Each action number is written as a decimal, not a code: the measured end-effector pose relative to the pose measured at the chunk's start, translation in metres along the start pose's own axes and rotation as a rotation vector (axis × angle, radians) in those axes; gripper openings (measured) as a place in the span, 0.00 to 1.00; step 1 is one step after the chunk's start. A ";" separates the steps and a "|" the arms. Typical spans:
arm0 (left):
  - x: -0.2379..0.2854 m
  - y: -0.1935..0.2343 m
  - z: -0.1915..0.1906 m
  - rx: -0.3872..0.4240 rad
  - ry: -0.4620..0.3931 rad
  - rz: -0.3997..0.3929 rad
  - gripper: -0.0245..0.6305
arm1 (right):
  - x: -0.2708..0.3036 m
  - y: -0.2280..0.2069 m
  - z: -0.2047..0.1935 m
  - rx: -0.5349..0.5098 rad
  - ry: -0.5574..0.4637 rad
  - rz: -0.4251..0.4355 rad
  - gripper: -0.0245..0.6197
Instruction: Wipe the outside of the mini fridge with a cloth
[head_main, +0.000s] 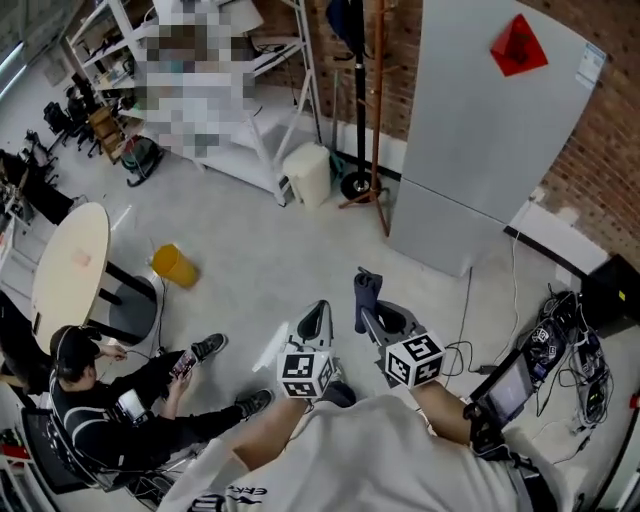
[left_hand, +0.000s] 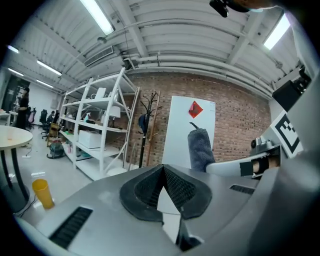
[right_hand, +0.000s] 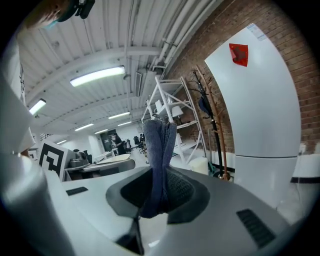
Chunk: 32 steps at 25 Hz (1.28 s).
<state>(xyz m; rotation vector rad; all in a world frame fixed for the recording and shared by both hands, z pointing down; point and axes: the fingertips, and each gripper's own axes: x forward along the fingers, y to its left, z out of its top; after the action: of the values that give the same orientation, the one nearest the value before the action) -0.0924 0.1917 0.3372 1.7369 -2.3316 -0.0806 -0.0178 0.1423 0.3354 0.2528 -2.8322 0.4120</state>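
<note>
Your right tongs (right_hand: 159, 197) are clenching a dark blue-grey terry cloth (right_hand: 159, 150) by its lower end, and the folded cloth is standing up from between the two pads like a short roll. Your left tongs (left_hand: 164, 175) are pressed together with nothing between them; only the black ribbed pads are meeting at their tips. You are holding both tongs low and close to your body, side by side.

A tall pale grey fridge with a red diamond sticker (head_main: 480, 130) is standing against the brick wall, ahead of you and somewhat to your right. It is well apart from both tongs, so the cloth is not touching it, and I judge that the wiping is not yet begun.

I am expecting the fridge panels to be smooth, stiff and a little slippery, so the cloth should be sliding easily on them. The cloth itself is looking soft, light and thick. Because you are gripping it low, the free upper part will probably be bending and flopping when you are pressing it on the door. A hold nearer to the middle of the bunch would, I think, be giving a firmer pad for wiping.

Some things are staying out of sight. The head view is cutting off the top of the fridge, and its back and far side are hidden. I am not finding a door handle. The print on the small label (head_main: 592, 62) at the upper corner is too small to read.
</note>
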 end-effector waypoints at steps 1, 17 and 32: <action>0.012 0.003 0.006 0.006 -0.004 -0.023 0.04 | 0.008 -0.007 0.006 0.000 -0.006 -0.018 0.15; 0.142 0.055 0.050 0.004 -0.032 -0.260 0.04 | 0.086 -0.090 0.072 -0.011 -0.082 -0.305 0.15; 0.308 0.018 0.111 0.077 -0.092 -0.301 0.04 | 0.117 -0.257 0.186 -0.116 -0.213 -0.359 0.15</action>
<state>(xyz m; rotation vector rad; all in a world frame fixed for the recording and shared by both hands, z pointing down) -0.2167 -0.1061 0.2792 2.1535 -2.1396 -0.1251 -0.1190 -0.1716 0.2621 0.8079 -2.9126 0.1504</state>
